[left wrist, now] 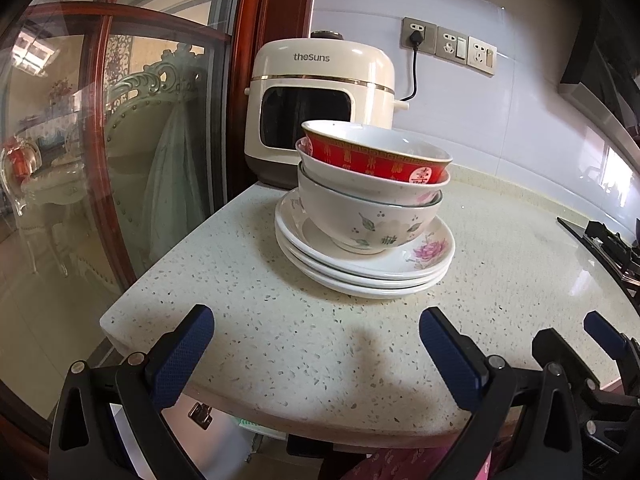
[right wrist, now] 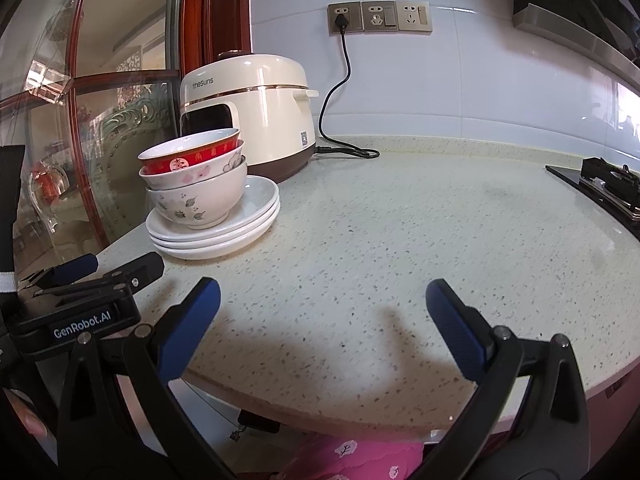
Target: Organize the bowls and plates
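Note:
Three white plates (left wrist: 360, 276) lie stacked on the speckled counter (left wrist: 280, 320). Three nested bowls stand on them: a white floral bowl (left wrist: 360, 220) at the bottom, a white one in the middle, a red bowl (left wrist: 384, 160) on top. The same stack shows at the left of the right wrist view, plates (right wrist: 212, 236) and red bowl (right wrist: 192, 156). My left gripper (left wrist: 316, 328) is open and empty, short of the stack near the counter's front edge. My right gripper (right wrist: 322, 304) is open and empty, to the right of the stack. The left gripper (right wrist: 100, 276) also shows there at the left.
A cream rice cooker (left wrist: 320, 104) stands behind the stack, plugged into a wall socket (left wrist: 418, 34). A glass door with a red wooden frame (left wrist: 100, 140) borders the counter's left side. A gas hob (left wrist: 608, 248) sits at the right edge.

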